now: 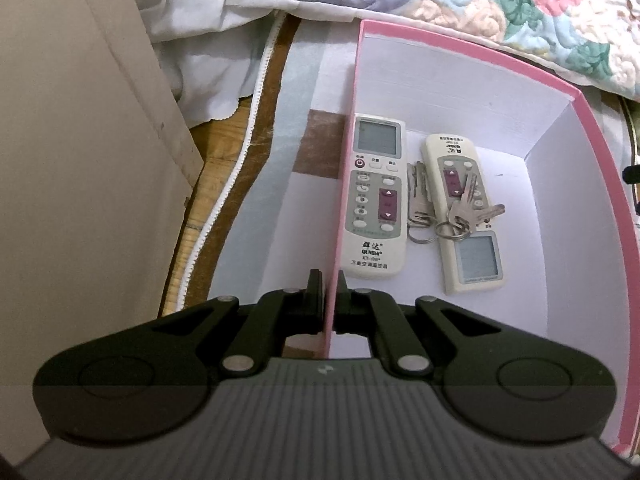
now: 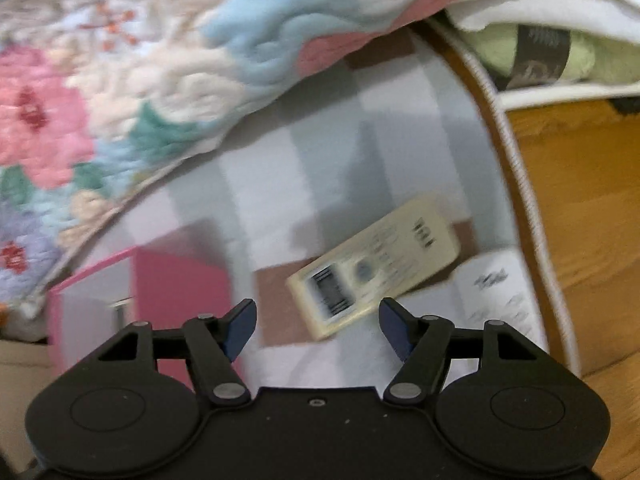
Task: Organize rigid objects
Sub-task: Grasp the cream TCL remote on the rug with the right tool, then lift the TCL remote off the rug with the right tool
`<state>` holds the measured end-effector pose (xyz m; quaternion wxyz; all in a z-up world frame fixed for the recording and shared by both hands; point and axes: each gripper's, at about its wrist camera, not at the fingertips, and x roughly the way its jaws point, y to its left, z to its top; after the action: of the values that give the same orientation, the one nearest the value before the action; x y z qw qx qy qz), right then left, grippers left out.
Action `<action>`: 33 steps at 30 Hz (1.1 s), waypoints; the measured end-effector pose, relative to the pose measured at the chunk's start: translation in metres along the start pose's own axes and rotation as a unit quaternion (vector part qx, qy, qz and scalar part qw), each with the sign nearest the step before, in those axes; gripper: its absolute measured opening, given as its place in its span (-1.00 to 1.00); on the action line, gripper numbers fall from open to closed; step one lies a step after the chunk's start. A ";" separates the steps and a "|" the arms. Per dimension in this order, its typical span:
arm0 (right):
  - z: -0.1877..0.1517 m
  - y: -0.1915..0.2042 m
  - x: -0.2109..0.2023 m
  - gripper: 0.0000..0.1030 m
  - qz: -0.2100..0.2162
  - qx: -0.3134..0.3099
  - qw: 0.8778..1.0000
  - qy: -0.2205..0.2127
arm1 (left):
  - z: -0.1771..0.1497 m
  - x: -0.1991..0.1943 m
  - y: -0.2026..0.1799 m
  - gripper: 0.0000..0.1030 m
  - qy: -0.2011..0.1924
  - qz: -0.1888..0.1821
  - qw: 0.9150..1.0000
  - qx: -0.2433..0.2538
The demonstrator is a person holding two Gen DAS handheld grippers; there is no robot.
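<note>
Pinching the pink box (image 1: 400,28) wall, left gripper (image 1: 325,280); right gripper (image 2: 318,320) wide above cream remote (image 2: 376,272).

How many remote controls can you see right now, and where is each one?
3. Two lie inside the pink box: the left remote against its wall, the right remote under keys. The third remote lies outside on the checked sheet.

My left gripper (image 1: 330,292) is clamped on the near wall of the pink box (image 1: 592,152), one finger inside and one outside. Inside, on the white floor, two white remotes lie side by side: the left remote (image 1: 374,196) against the wall, the right remote (image 1: 466,216) turned the other way. Keys (image 1: 464,210) lie between and on top of it. A floral quilt (image 1: 500,4) lies beyond.
</note>
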<state>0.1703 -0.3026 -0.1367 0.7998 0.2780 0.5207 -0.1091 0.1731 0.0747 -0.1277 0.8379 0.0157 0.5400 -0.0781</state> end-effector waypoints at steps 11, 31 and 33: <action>0.027 -0.021 0.035 0.53 -0.037 0.025 0.998 0.033 | -0.001 -0.001 0.003 -0.93 -0.001 -0.005 1.000 0.002; 0.017 0.019 0.061 0.70 -0.075 -0.057 0.995 0.017 | -0.005 0.006 0.001 -0.93 0.001 0.000 1.000 0.003; 0.016 0.021 0.066 0.77 -0.077 -0.050 0.996 0.017 | -0.005 0.005 0.001 -0.93 0.000 0.001 1.000 0.003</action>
<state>0.2206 -0.2866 -0.1842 0.7929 0.1986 0.5591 -0.1389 0.1707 0.0752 -0.1348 0.8379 0.0184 0.5397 -0.0788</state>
